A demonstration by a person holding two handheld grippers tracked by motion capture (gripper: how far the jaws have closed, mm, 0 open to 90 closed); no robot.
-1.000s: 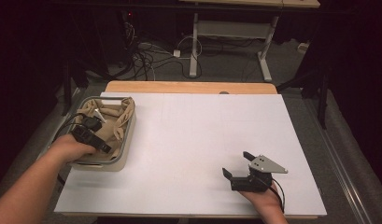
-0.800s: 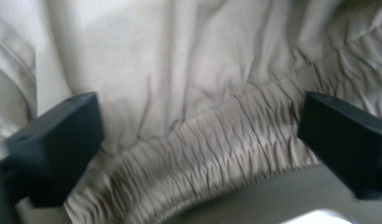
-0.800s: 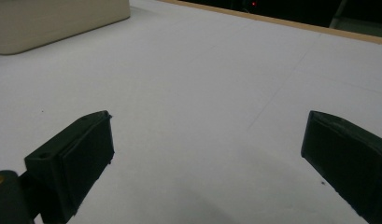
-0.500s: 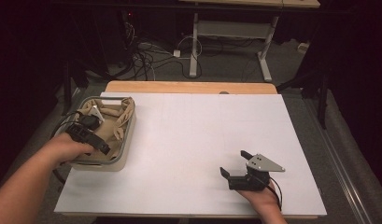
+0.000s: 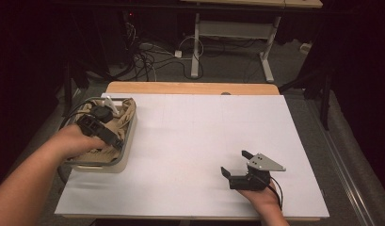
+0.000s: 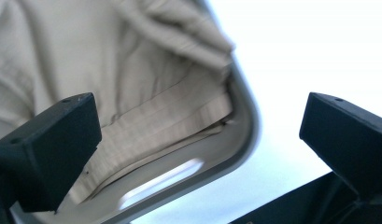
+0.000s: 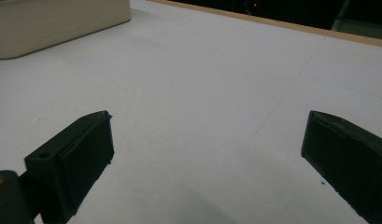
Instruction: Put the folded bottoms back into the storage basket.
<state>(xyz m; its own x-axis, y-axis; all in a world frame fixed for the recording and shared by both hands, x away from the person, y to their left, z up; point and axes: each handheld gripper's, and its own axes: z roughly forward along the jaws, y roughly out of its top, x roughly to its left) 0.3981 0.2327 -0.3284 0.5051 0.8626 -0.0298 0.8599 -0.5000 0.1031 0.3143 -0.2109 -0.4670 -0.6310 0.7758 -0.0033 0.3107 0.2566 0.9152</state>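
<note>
At the left edge of the white table (image 5: 195, 141) we saw the beige bin (image 5: 126, 155), a shallow tub with rounded corners, and in it a crumpled tan striped cloth (image 6: 146, 93) that lay bunched against the near wall. Our left gripper (image 5: 105, 134) hovered over the bin's right-hand half, tilted down toward the cloth; in the left gripper view its two black jaws stood spread wide, having just been opening, with nothing between them and the pads clear of the fabric, one jaw above the cloth and the other out past the bin's rim above the white surface. The left hand (image 5: 75, 143) that carried it covered the bin's near left corner in the high view. Further right the table lay bare and white up to its wooden far edge. Near the front right of the table our right gripper (image 5: 235, 165) rested low over the surface, well apart from the bin, its jaws likewise spread and empty, pointed across the table toward the bin, whose side wall showed at the top left of the right gripper view.
</note>
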